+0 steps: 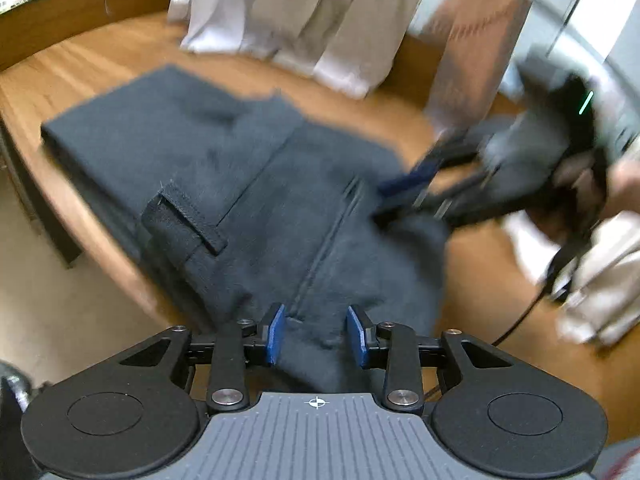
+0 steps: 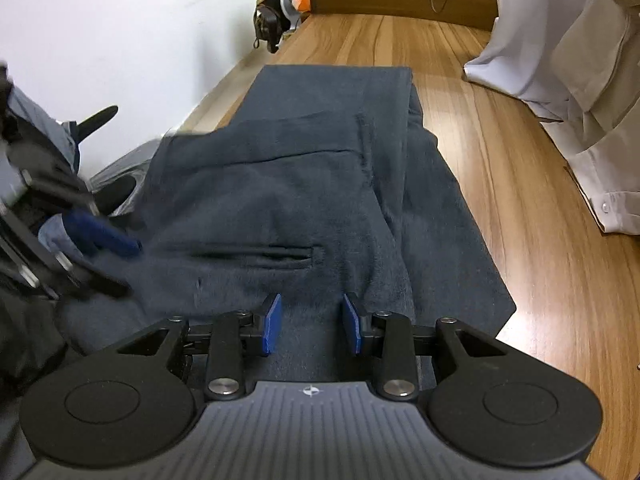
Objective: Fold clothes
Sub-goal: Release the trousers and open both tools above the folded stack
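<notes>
Dark grey trousers (image 1: 240, 168) (image 2: 320, 160) lie folded over on the wooden table (image 1: 100, 60) (image 2: 500, 160), with a belt loop (image 1: 188, 216) and a slit pocket (image 2: 256, 256) facing up. My left gripper (image 1: 316, 332) hovers at the near edge of the cloth, its blue pads apart and pressing on nothing. My right gripper (image 2: 311, 322) is open the same way over the cloth near the pocket. Each gripper shows blurred in the other's view, the right gripper (image 1: 396, 196) at the trousers' right edge and the left gripper (image 2: 128, 268) at their left.
White and beige garments (image 1: 300, 20) (image 2: 580, 80) hang over the table's far side. Another pale garment (image 1: 600, 280) and a black cable (image 1: 520, 320) lie to the right. Bags (image 2: 280, 4) sit beyond the table's far end. A white wall borders the left.
</notes>
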A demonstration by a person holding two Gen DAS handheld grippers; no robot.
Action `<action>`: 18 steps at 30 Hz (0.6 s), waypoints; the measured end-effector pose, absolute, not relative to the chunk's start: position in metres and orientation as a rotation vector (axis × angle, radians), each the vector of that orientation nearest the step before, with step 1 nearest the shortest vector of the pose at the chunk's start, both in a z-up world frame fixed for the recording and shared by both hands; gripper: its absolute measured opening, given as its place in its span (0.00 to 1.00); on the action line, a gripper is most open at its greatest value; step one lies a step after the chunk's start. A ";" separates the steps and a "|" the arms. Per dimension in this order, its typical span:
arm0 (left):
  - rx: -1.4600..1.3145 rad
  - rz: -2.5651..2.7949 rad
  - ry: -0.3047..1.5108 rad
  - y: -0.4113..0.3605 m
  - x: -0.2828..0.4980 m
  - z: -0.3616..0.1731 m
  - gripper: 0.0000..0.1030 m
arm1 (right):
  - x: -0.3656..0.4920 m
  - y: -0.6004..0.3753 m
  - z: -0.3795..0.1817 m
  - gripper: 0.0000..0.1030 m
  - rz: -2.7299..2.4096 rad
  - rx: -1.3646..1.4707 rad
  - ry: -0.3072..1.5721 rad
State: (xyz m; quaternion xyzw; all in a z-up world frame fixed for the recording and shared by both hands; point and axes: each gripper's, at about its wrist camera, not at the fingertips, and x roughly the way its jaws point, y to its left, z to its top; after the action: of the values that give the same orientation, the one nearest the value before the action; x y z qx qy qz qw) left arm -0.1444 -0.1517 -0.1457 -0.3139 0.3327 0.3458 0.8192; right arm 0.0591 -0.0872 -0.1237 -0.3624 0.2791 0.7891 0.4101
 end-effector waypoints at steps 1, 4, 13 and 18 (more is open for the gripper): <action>-0.674 0.750 0.703 -0.152 -0.145 -0.145 0.36 | 0.061 -0.088 -0.120 0.38 1.987 -0.895 0.702; -0.675 0.811 0.642 -0.152 -0.154 -0.134 0.40 | 0.078 -0.087 -0.109 0.49 1.940 -0.816 0.709; -0.741 0.999 0.601 -0.123 -0.176 -0.142 0.41 | 0.131 -0.069 -0.133 0.63 1.572 -0.668 0.865; -0.744 0.997 0.655 -0.114 -0.174 -0.150 0.38 | 0.137 -0.061 -0.149 0.48 1.521 -0.553 0.970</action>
State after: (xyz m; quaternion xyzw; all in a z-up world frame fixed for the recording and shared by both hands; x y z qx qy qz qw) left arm -0.1736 -0.1140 -0.1496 -0.3420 0.3014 0.4586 0.7628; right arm 0.1375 -0.0607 -0.1494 -0.2374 0.4162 0.6526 0.5870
